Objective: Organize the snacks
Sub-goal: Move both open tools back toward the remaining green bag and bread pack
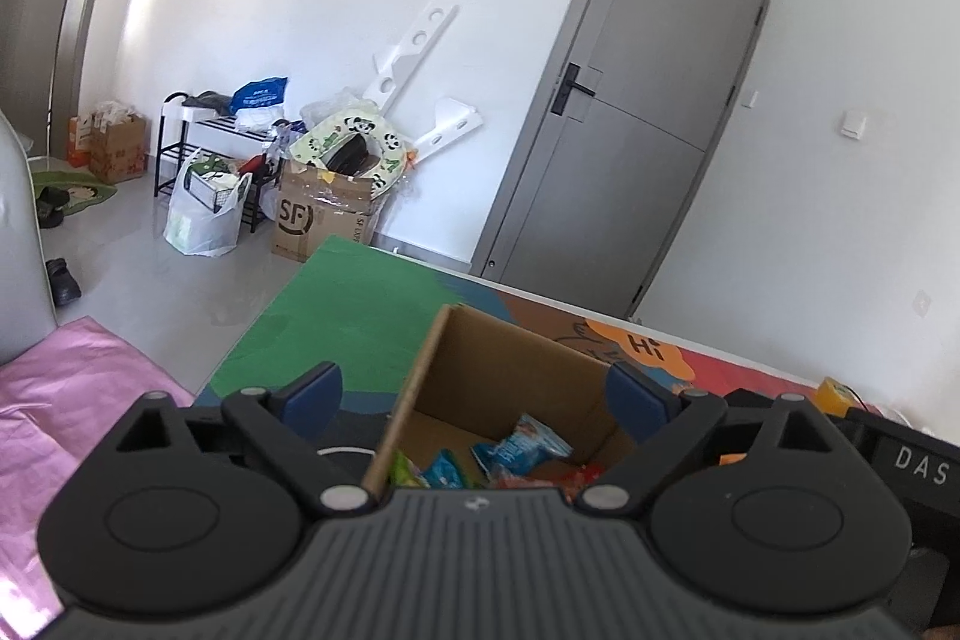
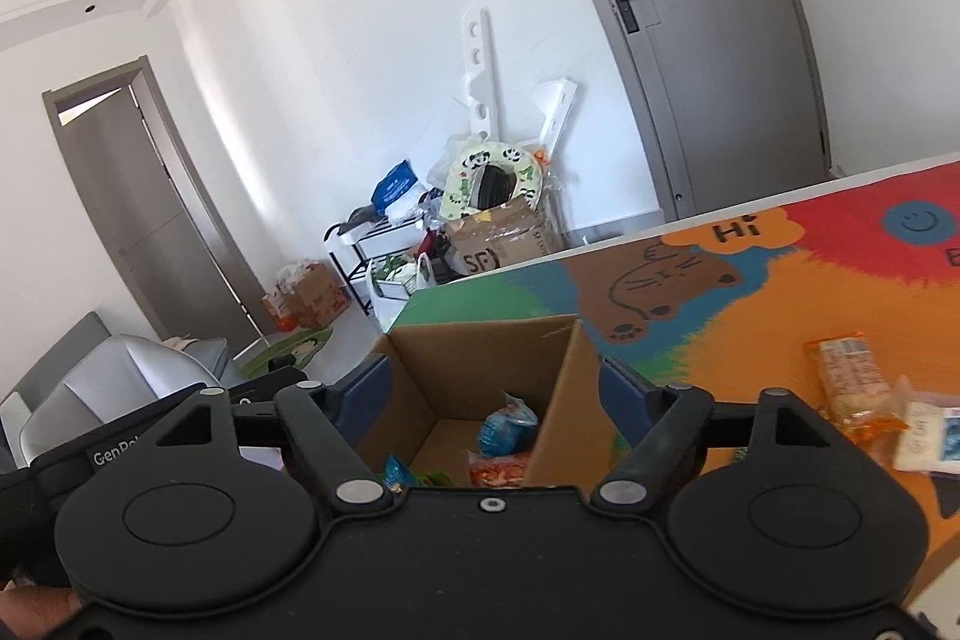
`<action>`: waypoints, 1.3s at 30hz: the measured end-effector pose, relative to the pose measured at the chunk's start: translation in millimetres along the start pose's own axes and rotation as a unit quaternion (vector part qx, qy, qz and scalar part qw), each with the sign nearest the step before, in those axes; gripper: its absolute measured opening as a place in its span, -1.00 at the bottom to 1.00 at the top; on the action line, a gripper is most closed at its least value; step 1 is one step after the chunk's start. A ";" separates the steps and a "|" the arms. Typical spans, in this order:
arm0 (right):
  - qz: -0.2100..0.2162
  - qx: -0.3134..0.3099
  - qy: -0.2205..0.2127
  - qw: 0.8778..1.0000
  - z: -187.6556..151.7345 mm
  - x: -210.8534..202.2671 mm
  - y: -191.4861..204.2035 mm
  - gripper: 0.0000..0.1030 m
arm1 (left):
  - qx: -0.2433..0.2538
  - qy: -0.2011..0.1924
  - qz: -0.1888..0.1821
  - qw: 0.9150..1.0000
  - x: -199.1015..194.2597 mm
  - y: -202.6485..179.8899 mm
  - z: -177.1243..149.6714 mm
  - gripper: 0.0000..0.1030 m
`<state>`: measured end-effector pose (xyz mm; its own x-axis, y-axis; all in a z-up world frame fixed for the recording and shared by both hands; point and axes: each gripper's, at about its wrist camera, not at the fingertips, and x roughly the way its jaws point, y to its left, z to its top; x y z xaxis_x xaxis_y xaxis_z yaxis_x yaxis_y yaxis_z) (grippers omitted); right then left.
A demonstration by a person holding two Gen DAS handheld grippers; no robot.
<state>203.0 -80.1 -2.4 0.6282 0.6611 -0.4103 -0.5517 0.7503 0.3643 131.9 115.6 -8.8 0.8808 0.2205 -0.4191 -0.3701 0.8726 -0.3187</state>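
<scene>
Both grippers, left gripper point(image 1: 474, 394) and right gripper point(image 2: 495, 391), hover with jaws spread, empty, over the cardboard box point(image 2: 558, 400) of snack packets point(image 2: 507, 427); "Hi" mat point(image 2: 780, 328) covers the counter; "SF" carton point(image 1: 321, 220) behind.

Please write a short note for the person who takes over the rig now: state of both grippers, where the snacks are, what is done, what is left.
Left gripper: open, empty, above the cardboard box.
Right gripper: open, empty, above the same box.
Done: several snack packets lie inside the box, among them a blue packet.
Left: an orange packet and a white packet lie on the colourful mat, on the right gripper's side of the box. They probably go in next.
</scene>
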 end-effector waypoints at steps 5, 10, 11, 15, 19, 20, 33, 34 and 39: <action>-0.002 0.007 -0.005 1.000 -1.2 -13.4 -8.1 0.55 | 0.010 0.002 -0.004 1.000 -7.4 -8.6 -5.0 0.89; -0.008 0.010 -0.009 1.000 -4.3 -25.6 -14.6 0.59 | 0.017 0.005 -0.008 1.000 -14.4 -16.6 -9.6 0.91; -0.009 0.011 -0.009 1.000 -5.1 -27.9 -15.7 0.60 | 0.018 0.006 -0.009 1.000 -15.5 -18.1 -10.5 0.91; -0.015 0.016 -0.012 1.000 -7.7 -37.1 -24.0 0.63 | 0.022 0.007 -0.015 1.000 -19.7 -23.6 -12.9 0.91; -0.016 0.028 -0.019 0.999 -9.6 -50.2 -31.1 0.69 | 0.027 0.007 -0.026 0.999 -24.8 -32.3 -16.9 0.92; -0.015 0.031 -0.021 0.999 -10.2 -54.2 -33.7 0.72 | 0.027 0.007 -0.028 0.999 -25.8 -34.0 -17.9 0.92; -0.043 0.035 -0.047 0.997 -13.8 -91.5 -53.2 0.79 | 0.039 0.010 -0.054 0.998 -33.5 -56.8 -24.0 0.92; -0.047 0.037 -0.047 0.997 -14.3 -93.7 -56.4 0.79 | 0.040 0.012 -0.057 0.997 -33.2 -59.5 -24.6 0.92; -0.070 0.040 -0.045 0.996 -18.5 -105.1 -76.1 0.80 | 0.045 0.013 -0.069 0.996 -29.2 -73.5 -28.4 0.93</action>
<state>168.8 -206.7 -2.5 0.7445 0.5451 -0.3855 -0.4124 0.8296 0.3764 125.0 32.7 2.6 0.9136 0.0849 -0.3977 -0.2162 0.9297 -0.2981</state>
